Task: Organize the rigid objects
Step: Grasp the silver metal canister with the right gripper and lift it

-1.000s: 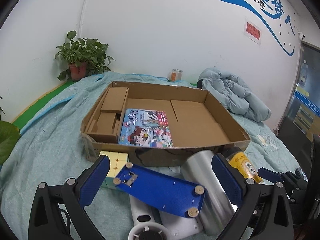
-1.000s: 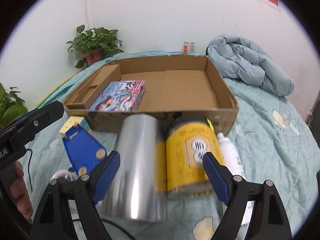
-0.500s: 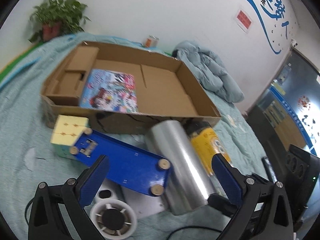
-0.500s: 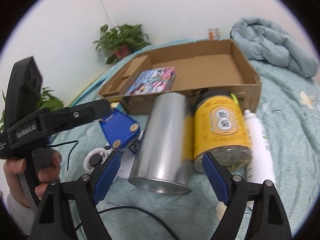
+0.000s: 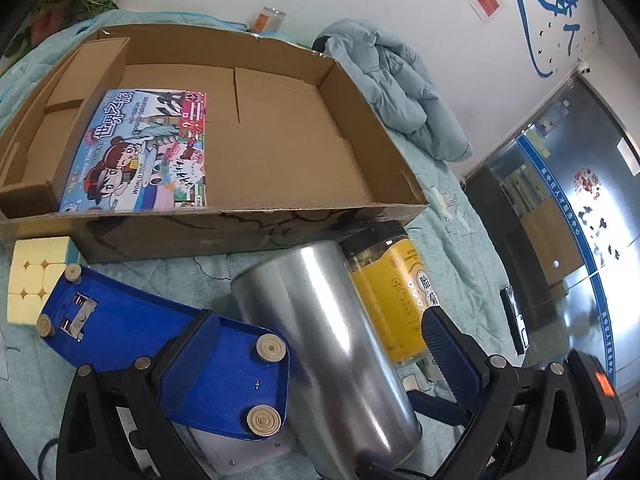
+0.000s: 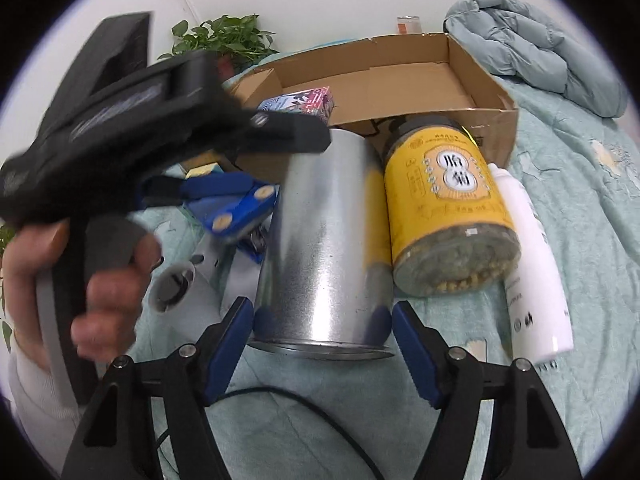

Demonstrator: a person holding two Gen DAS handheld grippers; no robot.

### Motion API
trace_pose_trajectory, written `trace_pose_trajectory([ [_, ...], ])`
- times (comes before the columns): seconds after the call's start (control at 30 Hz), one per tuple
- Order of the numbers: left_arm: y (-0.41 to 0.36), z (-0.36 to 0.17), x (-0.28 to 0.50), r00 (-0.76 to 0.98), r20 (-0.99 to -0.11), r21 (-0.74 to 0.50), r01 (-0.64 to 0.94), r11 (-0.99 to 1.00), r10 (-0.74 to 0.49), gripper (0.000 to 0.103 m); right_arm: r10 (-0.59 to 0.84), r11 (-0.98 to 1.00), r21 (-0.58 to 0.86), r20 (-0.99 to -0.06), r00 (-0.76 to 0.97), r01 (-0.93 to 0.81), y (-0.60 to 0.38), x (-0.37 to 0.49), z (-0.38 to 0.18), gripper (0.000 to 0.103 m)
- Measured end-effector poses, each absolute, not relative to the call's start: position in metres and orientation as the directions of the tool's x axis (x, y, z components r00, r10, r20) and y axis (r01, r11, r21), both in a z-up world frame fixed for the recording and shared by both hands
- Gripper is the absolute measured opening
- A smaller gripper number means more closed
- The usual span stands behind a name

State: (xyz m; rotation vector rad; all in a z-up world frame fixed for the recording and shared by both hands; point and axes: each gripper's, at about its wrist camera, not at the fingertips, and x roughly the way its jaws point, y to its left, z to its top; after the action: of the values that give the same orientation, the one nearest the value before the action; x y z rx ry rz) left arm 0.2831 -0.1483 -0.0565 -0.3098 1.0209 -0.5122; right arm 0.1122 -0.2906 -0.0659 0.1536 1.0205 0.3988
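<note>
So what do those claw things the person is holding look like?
Each claw is black plastic with two angled arms ending in blue, bumpy-textured pads, joined with small silver rivets. The left claw has a chunky black body with pale lettering on its side, blurred here, and a grey pistol grip held by a hand in a white sleeve.

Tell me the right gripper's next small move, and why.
Probably finish closing on the silver can. The right gripper already straddles its near end, jaws just narrowed, a small gap apparently left at each pad. The cardboard box has room.
</note>
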Motion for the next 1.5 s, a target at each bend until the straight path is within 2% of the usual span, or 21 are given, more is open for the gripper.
trace_pose_trajectory([
  [0.07, -0.152, -0.057, 0.288, 0.404, -0.743, -0.465, 0.263, 0.845, -0.534, 0.101, 0.384, 0.921, 0.300, -0.801, 0.459, -0.248, -0.291, 0.105, -0.065, 0.071],
  [0.13, -0.156, -0.054, 0.291, 0.383, -0.750, -0.469, 0.267, 0.842, -0.539, 0.094, 0.376, 0.924, 0.292, -0.808, 0.454, -0.247, -0.291, 0.097, -0.064, 0.071],
  [0.23, -0.157, -0.043, 0.289, 0.364, -0.725, -0.504, 0.297, 0.811, -0.584, 0.091, 0.385, 0.919, 0.297, -0.818, 0.428, -0.258, -0.292, 0.089, -0.062, 0.072],
  [0.37, -0.165, -0.037, 0.281, 0.332, -0.713, -0.539, 0.305, 0.785, -0.618, 0.091, 0.493, 0.870, 0.439, -0.791, 0.362, -0.226, -0.311, 0.089, -0.063, 0.072],
  [0.57, -0.162, -0.037, 0.240, 0.352, -0.677, -0.582, 0.282, 0.763, -0.646, 0.091, 0.581, 0.813, 0.559, -0.765, 0.278, -0.162, -0.332, 0.102, -0.076, 0.072],
  [0.8, -0.142, -0.059, 0.188, 0.321, -0.669, -0.637, 0.217, 0.740, -0.670, 0.091, 0.558, 0.825, 0.502, -0.798, 0.230, -0.259, -0.309, 0.105, -0.077, 0.078],
  [1.03, -0.137, -0.088, 0.180, 0.274, -0.639, -0.710, 0.150, 0.689, -0.718, 0.091, 0.527, 0.829, 0.444, -0.823, 0.209, -0.341, -0.298, 0.102, -0.073, 0.079],
  [1.2, -0.149, -0.109, 0.177, 0.230, -0.663, -0.705, 0.129, 0.697, -0.713, 0.091, 0.510, 0.827, 0.417, -0.840, 0.189, -0.378, -0.294, 0.084, -0.072, 0.079],
  [1.3, -0.158, -0.119, 0.171, 0.211, -0.671, -0.700, 0.139, 0.701, -0.711, 0.085, 0.507, 0.828, 0.414, -0.840, 0.193, -0.377, -0.293, 0.077, -0.074, 0.080],
  [1.5, -0.162, -0.116, 0.158, 0.273, -0.690, -0.647, 0.182, 0.740, -0.670, 0.084, 0.498, 0.839, 0.394, -0.835, 0.235, -0.376, -0.287, 0.073, -0.075, 0.081],
])
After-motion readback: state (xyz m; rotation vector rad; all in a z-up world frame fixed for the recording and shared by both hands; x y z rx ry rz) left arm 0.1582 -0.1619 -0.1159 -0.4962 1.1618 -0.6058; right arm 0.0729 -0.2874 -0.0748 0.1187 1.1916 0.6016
